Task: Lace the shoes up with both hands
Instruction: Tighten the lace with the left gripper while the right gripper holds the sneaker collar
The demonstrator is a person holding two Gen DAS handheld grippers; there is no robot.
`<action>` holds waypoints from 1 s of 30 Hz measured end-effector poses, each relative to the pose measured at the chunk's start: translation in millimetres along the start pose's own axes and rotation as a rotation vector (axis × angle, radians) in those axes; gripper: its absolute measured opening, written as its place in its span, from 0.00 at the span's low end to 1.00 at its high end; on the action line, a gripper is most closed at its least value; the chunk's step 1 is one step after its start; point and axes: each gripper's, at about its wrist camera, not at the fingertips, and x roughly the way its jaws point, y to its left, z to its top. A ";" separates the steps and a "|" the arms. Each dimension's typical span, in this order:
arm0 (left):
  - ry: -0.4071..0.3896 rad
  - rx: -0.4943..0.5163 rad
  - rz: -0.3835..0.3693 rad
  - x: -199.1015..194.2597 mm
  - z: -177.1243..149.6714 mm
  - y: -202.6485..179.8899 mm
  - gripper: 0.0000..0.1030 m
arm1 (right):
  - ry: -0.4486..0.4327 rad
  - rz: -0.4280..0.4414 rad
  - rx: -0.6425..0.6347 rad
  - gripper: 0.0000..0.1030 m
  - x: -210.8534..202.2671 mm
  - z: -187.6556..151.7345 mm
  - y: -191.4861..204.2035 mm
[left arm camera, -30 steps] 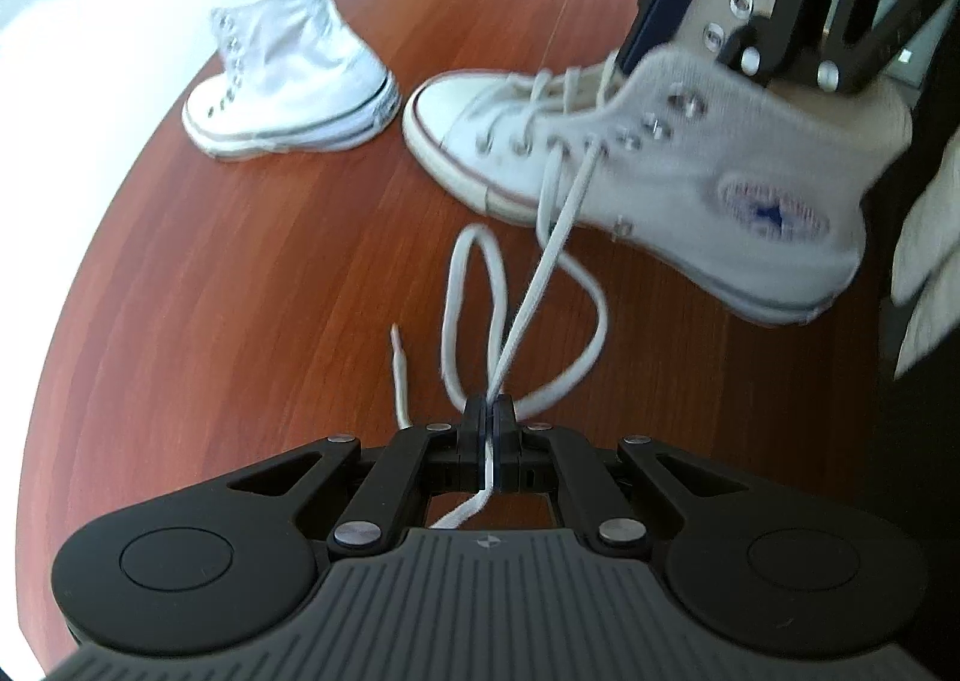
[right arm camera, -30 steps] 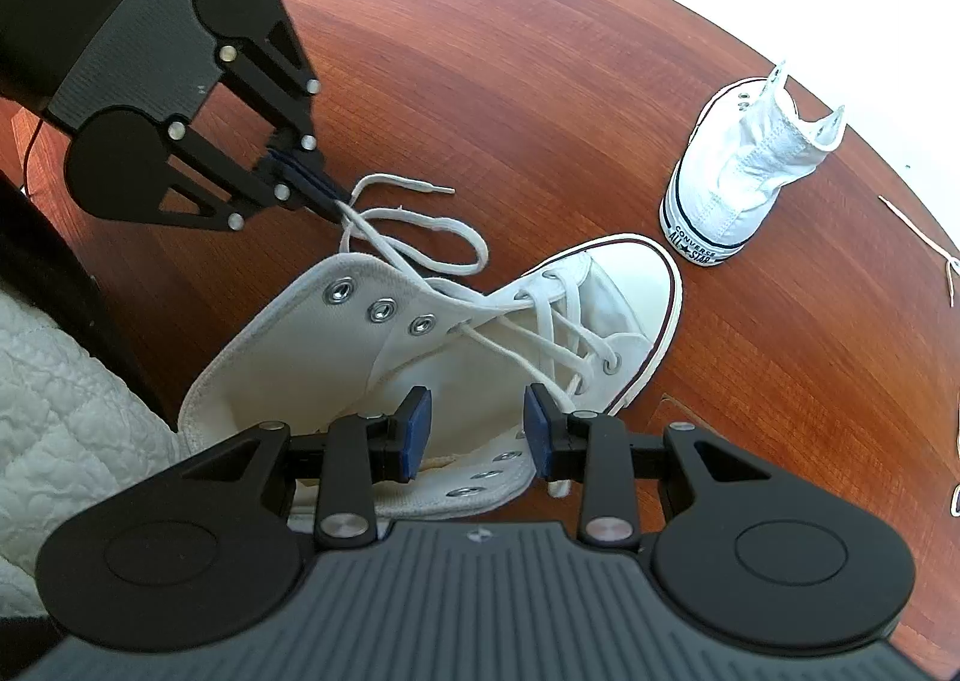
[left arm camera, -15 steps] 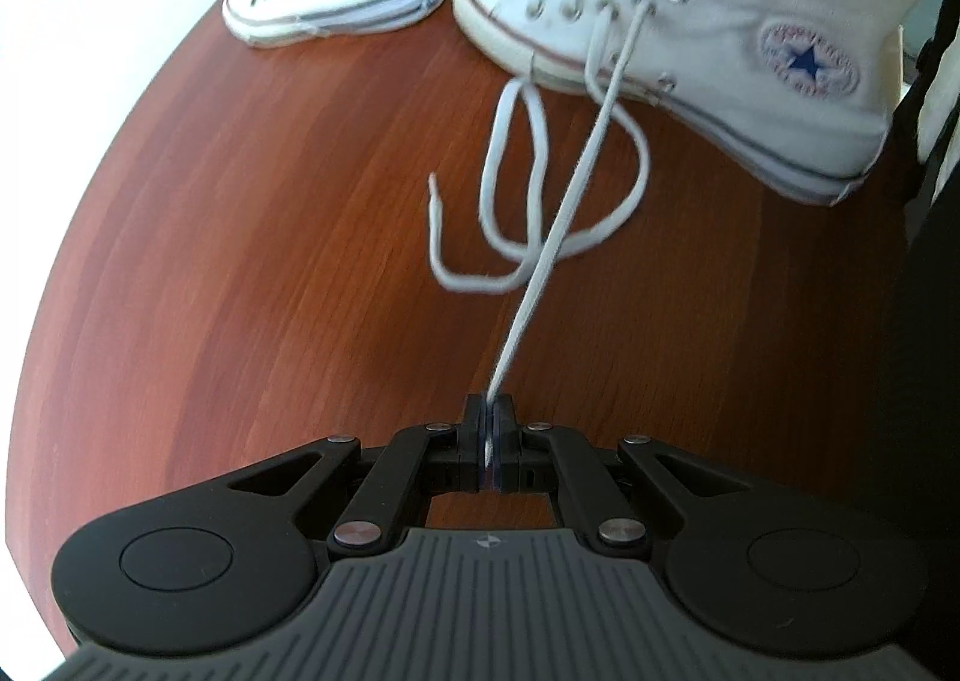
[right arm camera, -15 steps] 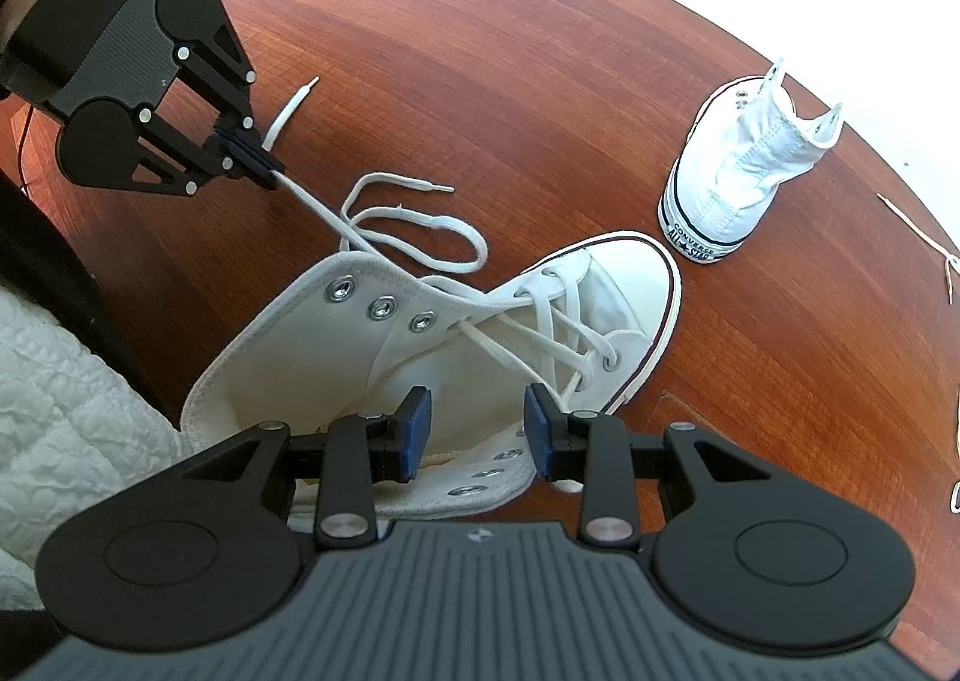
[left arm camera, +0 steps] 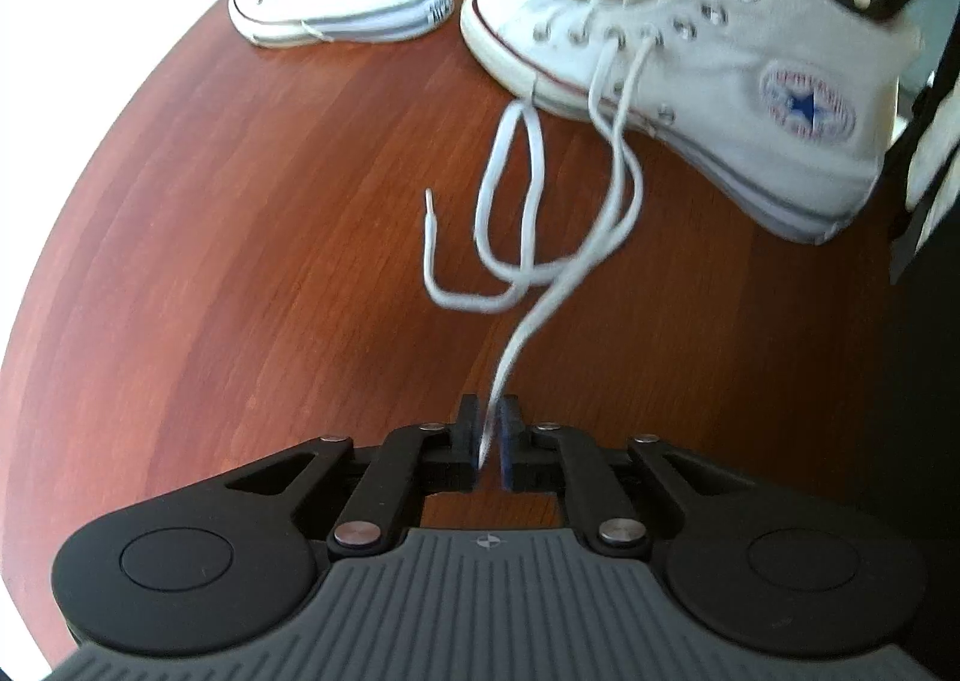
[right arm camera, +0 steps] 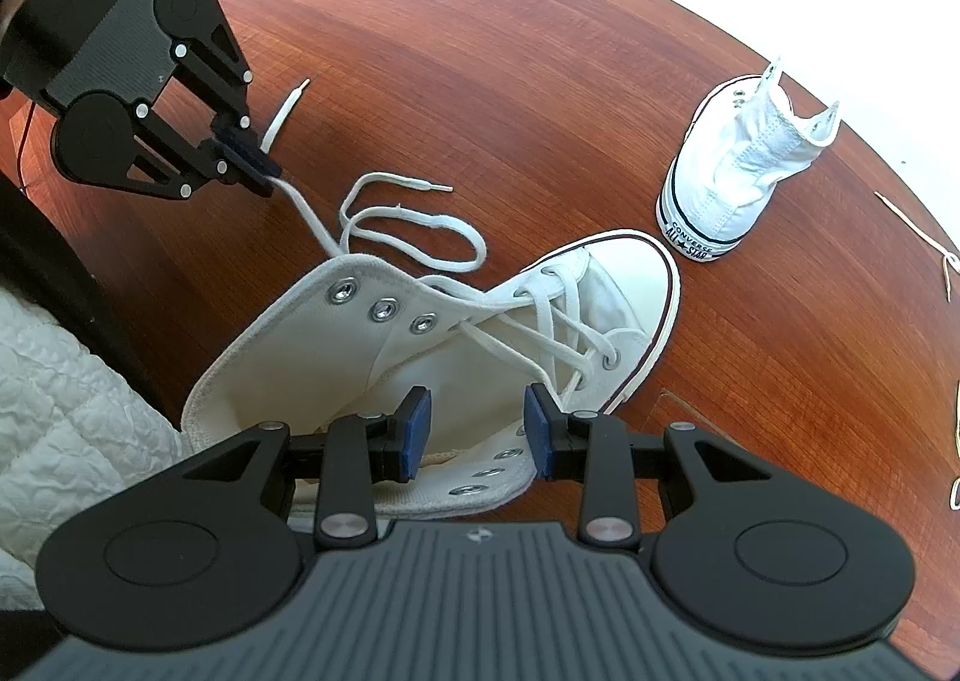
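Left gripper [left arm camera: 491, 435] tilted steeply down, fingers just parting, lace [left arm camera: 528, 321] between | right gripper [right arm camera: 477, 432] fingers apart over shoe collar [right arm camera: 480, 477]

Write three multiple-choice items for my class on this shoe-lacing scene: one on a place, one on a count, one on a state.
1. Where does the small shoe stand, relative to the big sneaker?
A. Inside it
B. Beyond its toe, apart from it
C. Under its sole

2. How many shoes are on the table?
A. Two
B. Three
C. Four

3. The top three eyelets on the big sneaker's flap are:
A. Laced
B. Taped over
C. Empty

Key: 1 B, bare wood shows between toe and small shoe; 2 A, only these two shoes appear in either view; 3 C, the metal rings show with no lace through them.
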 end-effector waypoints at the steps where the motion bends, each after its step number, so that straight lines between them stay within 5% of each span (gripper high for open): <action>1: -0.010 0.000 -0.007 -1.9 2.6 -0.1 0.22 | 0.000 0.000 0.000 0.34 0.1 0.0 -0.1; 22: -0.159 0.201 -0.070 -3.7 74.6 -45.2 0.24 | -0.007 -0.002 0.014 0.35 0.1 0.1 0.0; 30: -0.149 0.296 -0.049 6.4 85.9 -53.8 0.24 | -0.007 -0.010 0.031 0.35 0.9 0.3 2.1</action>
